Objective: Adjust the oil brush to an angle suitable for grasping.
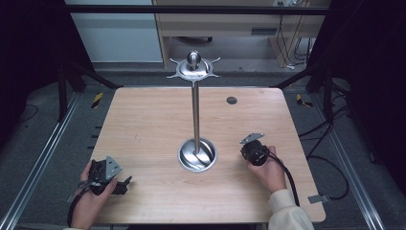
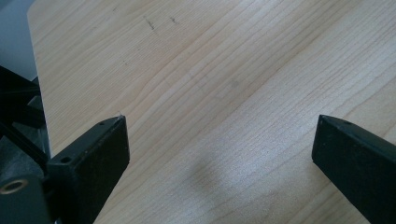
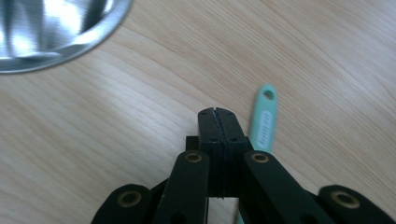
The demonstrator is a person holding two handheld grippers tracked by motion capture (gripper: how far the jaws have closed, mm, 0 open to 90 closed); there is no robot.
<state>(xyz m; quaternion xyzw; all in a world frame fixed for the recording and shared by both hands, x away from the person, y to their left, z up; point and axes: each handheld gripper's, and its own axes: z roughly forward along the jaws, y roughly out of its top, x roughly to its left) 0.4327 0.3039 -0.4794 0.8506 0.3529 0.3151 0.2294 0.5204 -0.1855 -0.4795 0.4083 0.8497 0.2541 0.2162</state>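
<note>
A tall metal stand rises from a round shiny base at the table's middle, and its pole ends in a hooked top with a ball knob. My right gripper rests just right of that base, held in a hand. Seen in the right gripper view, the right gripper is shut with nothing between its jaws. A mint-green handle with a hanging hole lies on the wood just beside it and runs under the gripper. My left gripper sits at the near left corner. Its jaws stand wide open over bare wood.
The wooden table has a small dark round disc at its far right. The stand's base edge lies up and left of the right jaws. Black frame bars and cables surround the table on the floor.
</note>
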